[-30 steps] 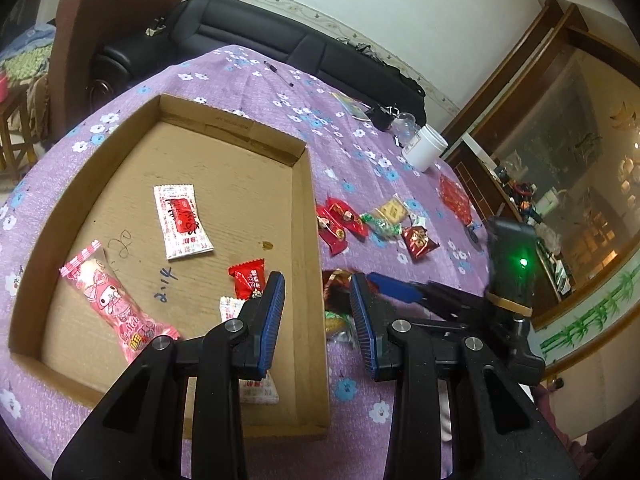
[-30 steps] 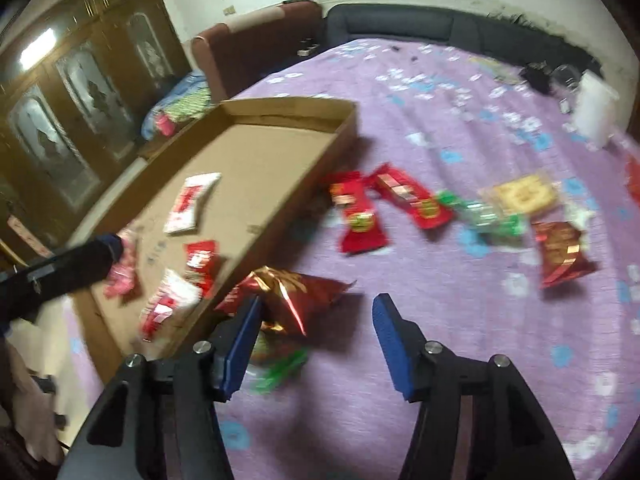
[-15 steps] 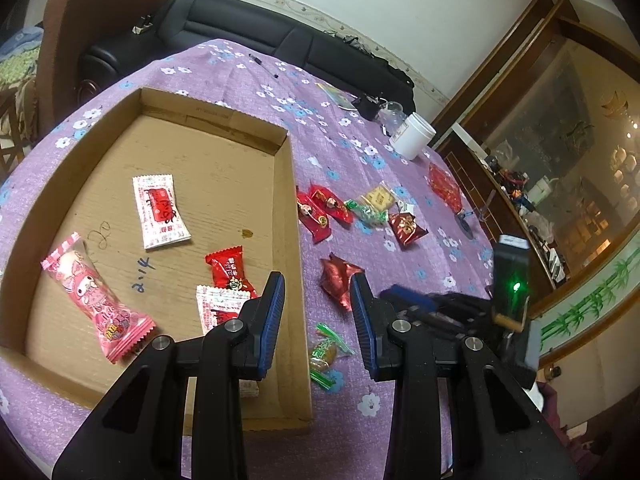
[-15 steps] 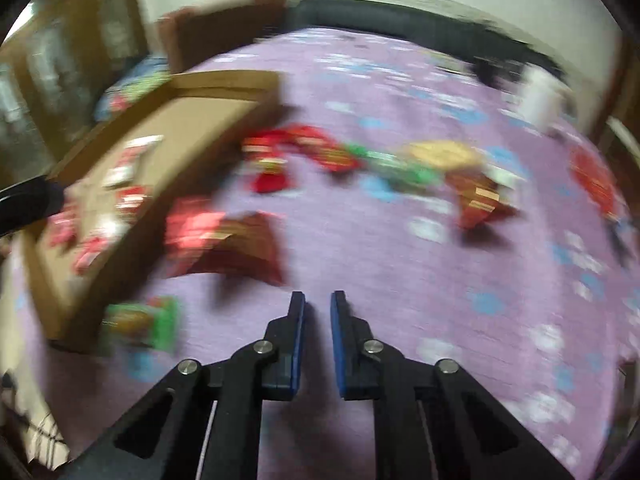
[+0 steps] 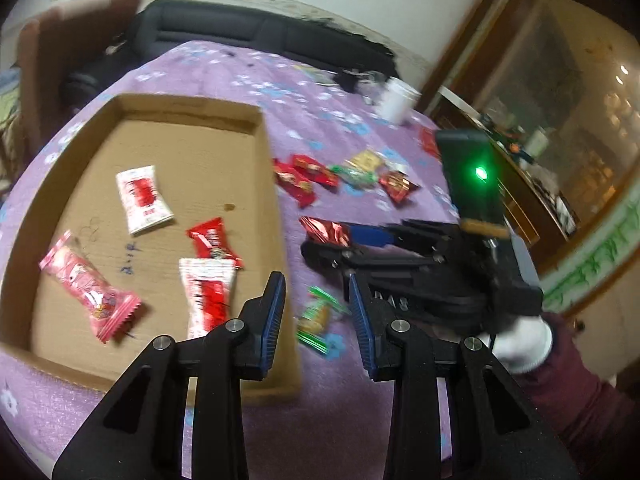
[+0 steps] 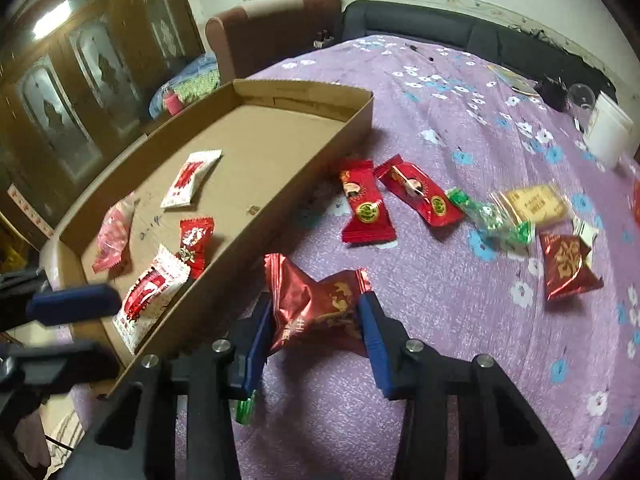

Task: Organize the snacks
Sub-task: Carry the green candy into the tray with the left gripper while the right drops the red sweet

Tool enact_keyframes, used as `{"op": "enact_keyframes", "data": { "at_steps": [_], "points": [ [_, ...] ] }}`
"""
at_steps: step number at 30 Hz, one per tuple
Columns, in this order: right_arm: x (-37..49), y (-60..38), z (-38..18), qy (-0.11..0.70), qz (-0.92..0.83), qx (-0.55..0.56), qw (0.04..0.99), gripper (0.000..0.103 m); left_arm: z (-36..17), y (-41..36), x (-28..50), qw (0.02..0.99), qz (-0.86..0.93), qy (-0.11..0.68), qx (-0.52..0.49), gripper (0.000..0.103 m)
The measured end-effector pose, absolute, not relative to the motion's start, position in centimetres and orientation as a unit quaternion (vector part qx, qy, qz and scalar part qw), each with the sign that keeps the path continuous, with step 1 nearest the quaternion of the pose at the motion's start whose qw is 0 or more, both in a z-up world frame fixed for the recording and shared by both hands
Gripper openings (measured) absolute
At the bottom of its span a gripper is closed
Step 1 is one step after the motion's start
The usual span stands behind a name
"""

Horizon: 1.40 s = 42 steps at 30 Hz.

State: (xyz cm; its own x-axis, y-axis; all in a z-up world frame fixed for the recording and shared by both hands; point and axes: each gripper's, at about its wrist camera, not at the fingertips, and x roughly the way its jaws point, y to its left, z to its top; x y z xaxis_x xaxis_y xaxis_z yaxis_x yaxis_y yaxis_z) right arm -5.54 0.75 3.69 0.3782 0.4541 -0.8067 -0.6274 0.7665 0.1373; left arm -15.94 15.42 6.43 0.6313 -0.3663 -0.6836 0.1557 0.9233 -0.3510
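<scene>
A shallow cardboard tray [image 5: 276, 216] [image 6: 320, 168] lies on the purple flowered tablecloth and holds several wrapped snacks. My right gripper [image 6: 316, 320] is shut on a dark red foil snack [image 6: 316, 304], held just right of the tray's wall; it also shows in the left wrist view [image 5: 326, 230]. My left gripper [image 5: 316, 312] is open and empty above a green-wrapped candy [image 5: 318, 316] beside the tray's near right corner. More loose snacks lie on the cloth: two red packets [image 6: 366, 204] [image 6: 420, 192], a green one [image 6: 494, 216], a yellow one [image 6: 532, 200], a red foil one [image 6: 568, 266].
A white cup [image 6: 610, 130] [image 5: 396, 100] stands at the table's far right. A dark sofa [image 5: 248, 36] and a brown armchair [image 6: 272, 28] stand beyond the table. Wooden cabinets [image 6: 80, 64] line the wall at left.
My right gripper has closed on the dark red foil snack and lifted it beside the tray. The left gripper has stayed open, and its view has shifted slightly.
</scene>
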Motion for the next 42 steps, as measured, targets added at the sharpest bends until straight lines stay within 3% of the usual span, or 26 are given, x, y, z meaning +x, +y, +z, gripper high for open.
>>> {"op": "enact_keyframes", "data": {
  "at_steps": [9,20,24,35,42],
  "points": [
    [-4.9,-6.5,3.7,0.455,0.262,-0.041,0.85,0.042,4.7,7.8,-15.2,0.879,-0.198,0.425,0.091,0.033],
    [-4.0,-8.4,3.5,0.453,0.277,0.007,0.848,0.047,2.1,7.4,-13.4,0.845,-0.167,0.474,0.184,0.033],
    [-4.1,-9.0,3.5,0.452,0.279,0.018,0.847,0.045,1.8,7.0,-14.0,0.839,-0.187,0.481,0.172,0.025],
    [-5.0,-9.8,4.0,0.441,0.264,0.031,0.857,0.041,3.9,8.2,-14.8,0.858,-0.225,0.458,0.058,0.024],
    [-5.7,-8.9,5.8,0.427,0.274,0.026,0.861,0.041,6.7,14.2,-14.6,0.89,-0.18,0.417,-0.032,0.024]
  ]
}}
